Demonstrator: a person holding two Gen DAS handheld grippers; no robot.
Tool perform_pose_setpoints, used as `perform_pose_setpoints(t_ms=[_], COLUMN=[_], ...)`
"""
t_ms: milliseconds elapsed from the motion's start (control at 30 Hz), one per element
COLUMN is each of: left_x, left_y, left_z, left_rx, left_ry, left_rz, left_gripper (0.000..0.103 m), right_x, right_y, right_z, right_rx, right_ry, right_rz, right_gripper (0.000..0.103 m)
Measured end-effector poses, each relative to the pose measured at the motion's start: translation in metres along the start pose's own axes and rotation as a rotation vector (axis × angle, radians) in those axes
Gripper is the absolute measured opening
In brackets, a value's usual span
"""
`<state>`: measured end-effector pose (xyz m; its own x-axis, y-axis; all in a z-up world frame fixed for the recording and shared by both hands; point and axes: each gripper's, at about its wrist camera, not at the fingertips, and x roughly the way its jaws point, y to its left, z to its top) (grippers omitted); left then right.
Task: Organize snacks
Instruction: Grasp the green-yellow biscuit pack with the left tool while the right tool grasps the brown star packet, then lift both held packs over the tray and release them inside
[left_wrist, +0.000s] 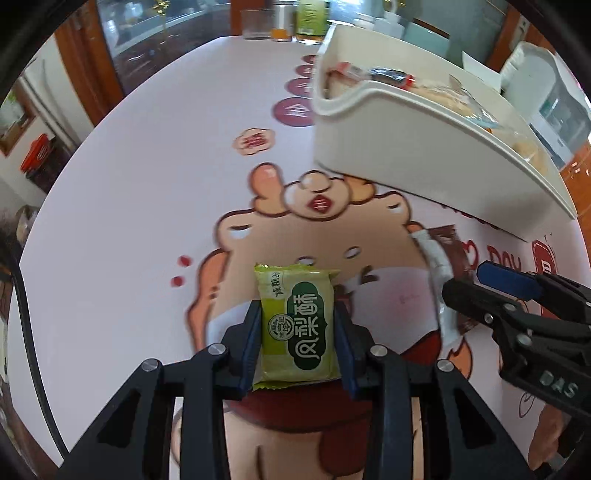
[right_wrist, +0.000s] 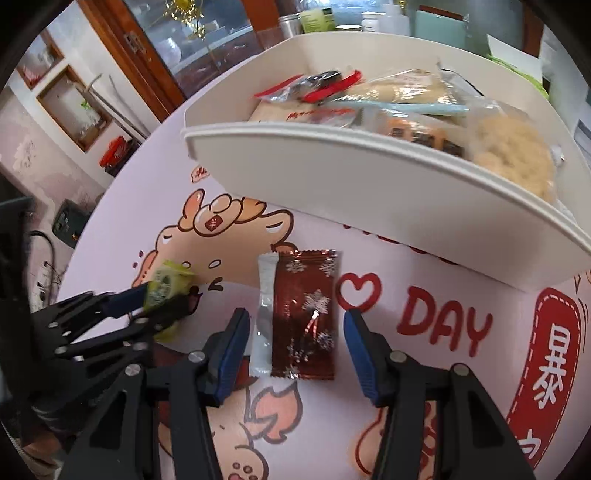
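My left gripper (left_wrist: 298, 332) is shut on a green pineapple-cake packet (left_wrist: 297, 328) and holds it over the table. It also shows in the right wrist view (right_wrist: 162, 295), with the green packet (right_wrist: 166, 284) between its fingers. My right gripper (right_wrist: 295, 343) is open, its fingers on either side of a dark red snowflake snack packet (right_wrist: 303, 314) that lies flat on the table with a white sachet (right_wrist: 263, 314) beside it. The right gripper also shows in the left wrist view (left_wrist: 480, 284). A cream snack tray (right_wrist: 332, 173) holds several wrapped snacks beyond it.
The table has a pink cartoon cloth (left_wrist: 147, 184). The cream tray (left_wrist: 406, 147) stands at the right rear. Bottles and jars (left_wrist: 295, 22) stand at the far table edge. Cabinets and shelves lie beyond the table.
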<state>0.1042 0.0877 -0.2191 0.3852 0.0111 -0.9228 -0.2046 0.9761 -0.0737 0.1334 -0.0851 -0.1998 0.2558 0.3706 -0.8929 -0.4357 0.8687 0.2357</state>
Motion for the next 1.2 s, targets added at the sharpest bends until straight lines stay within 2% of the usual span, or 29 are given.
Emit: perform_pose_setpoints(t_ms=[133,233,333,500,733,933,1067,1200], left_x=[-0.004,-0.006,-0.013,-0.037,-0.081,-0.130,-0.164,-0.204], left_y=[0.012,0.010,0.010,-0.002,-0.033,-0.064,-0.086,-0.109], left_z=[-0.002,-0.005,-0.008,-0.018,-0.017,-0.009,0.008,0.041], left_rx=[-0.023,-0.032,-0.026,0.007,0.092,0.148,0.207,0.248], left_ry=[-0.007,-0.015,-0.032,-0.067,-0.158,-0.240,-0.308,-0.383], left_rz=[0.005,0.002,0.000,-0.009,-0.024,-0.052,-0.034,-0.045], left_gripper=[0.035,0.035,0.035,0.035,0.035,0.035,0.035,0.035], right_x=[0.011,0.015,0.016,0.008,-0.041,-0.090,-0.137,-0.187], right_y=[0.009,0.018,0.023,0.026,0.017,0.002,-0.006,-0.011], right_z=[0.001,0.001,0.002,-0.005,-0.025,-0.042,-0.042,-0.025], right_rx=[-0.024,-0.066,-0.097,-0.114,-0.117,-0.080,-0.076,-0.074], right_ry=[0.016,-0.006,-0.006,-0.002,-0.046,-0.100,-0.176,-0.268], right_rz=[-0.045,-0.093,-0.104,-0.102,-0.082,-0.102,-0.121,-0.137], right_gripper=[0.054,0.053,0.039,0.036,0.036,0.035,0.035,0.035])
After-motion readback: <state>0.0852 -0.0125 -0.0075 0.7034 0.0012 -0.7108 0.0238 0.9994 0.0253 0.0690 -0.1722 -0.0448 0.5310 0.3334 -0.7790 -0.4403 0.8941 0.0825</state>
